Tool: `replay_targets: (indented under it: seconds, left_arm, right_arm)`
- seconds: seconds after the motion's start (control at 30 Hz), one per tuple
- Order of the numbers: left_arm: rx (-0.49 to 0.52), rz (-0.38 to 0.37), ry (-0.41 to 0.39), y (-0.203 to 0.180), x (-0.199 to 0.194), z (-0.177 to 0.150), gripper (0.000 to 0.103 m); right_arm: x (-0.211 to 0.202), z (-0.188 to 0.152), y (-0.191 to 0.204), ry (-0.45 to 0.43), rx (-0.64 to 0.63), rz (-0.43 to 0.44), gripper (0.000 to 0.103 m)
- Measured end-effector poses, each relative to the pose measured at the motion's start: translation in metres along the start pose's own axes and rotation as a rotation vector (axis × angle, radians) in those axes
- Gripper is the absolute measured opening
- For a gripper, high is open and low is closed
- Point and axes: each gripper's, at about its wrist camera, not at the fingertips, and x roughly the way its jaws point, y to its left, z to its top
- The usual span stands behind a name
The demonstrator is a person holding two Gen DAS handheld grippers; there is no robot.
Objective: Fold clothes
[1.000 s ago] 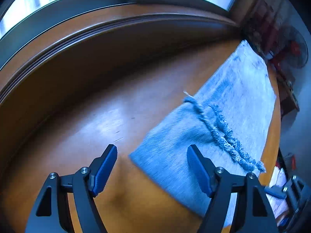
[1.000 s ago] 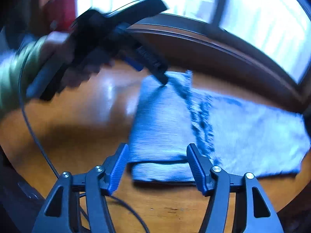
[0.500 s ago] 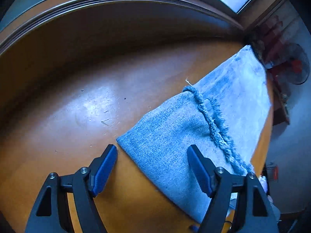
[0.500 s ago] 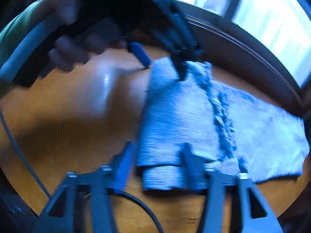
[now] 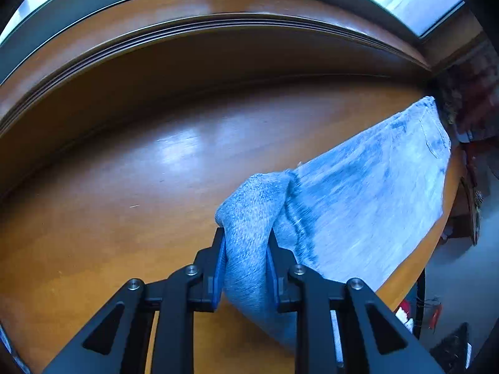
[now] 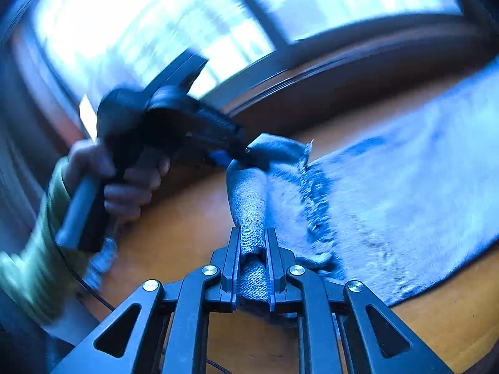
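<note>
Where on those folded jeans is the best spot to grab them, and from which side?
Probably the folded end of the jeans, at its two corners, coming in low from the bare table side. That edge is thick, straight and overhangs nothing. The left gripper and right gripper are each shut on one corner there.

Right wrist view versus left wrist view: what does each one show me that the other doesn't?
Only the right wrist view shows the person's hand and green sleeve holding the left gripper, and the jeans' frayed hem. Only the left wrist view shows the jeans' far end at the table's corner and the bare table beside them. Both show blue jeans on a wooden table under a window, each gripper's jaws shut on the folded edge.
</note>
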Motion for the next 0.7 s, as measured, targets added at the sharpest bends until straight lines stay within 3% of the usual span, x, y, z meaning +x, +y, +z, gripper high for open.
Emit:
replay_targets:
  seconds: [0.13,0.33,0.37,0.43,0.53,0.63,0.7]
  left_arm:
    - [0.014,0.033,0.028,-0.047,-0.001,0.016,0.02]
    - [0.075,0.026,0.048,-0.119,0.003,0.034,0.024]
    - [0.081,0.027,0.05,-0.127,0.004,0.036,0.032]
    - [0.068,0.042,0.04,-0.134,0.01,0.04,0.043]
    - [0.049,0.049,0.045,-0.13,0.014,0.046,0.044]
    - [0.031,0.024,0.026,-0.137,0.017,0.052,0.044]
    - [0.016,0.01,-0.015,-0.13,0.006,0.049,0.044]
  right_arm:
    - [-0.026,0.006,-0.049,-0.063,0.166,0.072,0.014]
    - [-0.051,0.016,-0.107,-0.085,0.284,0.031,0.014]
    - [-0.043,0.017,-0.126,-0.08,0.304,0.023,0.014]
    - [-0.031,0.019,-0.157,-0.055,0.338,0.0,0.014]
    - [-0.025,0.019,-0.181,-0.006,0.356,-0.046,0.014]
    - [-0.034,0.02,-0.17,0.053,0.313,-0.053,0.015]
    - [-0.039,0.026,-0.163,0.1,0.271,-0.052,0.025]
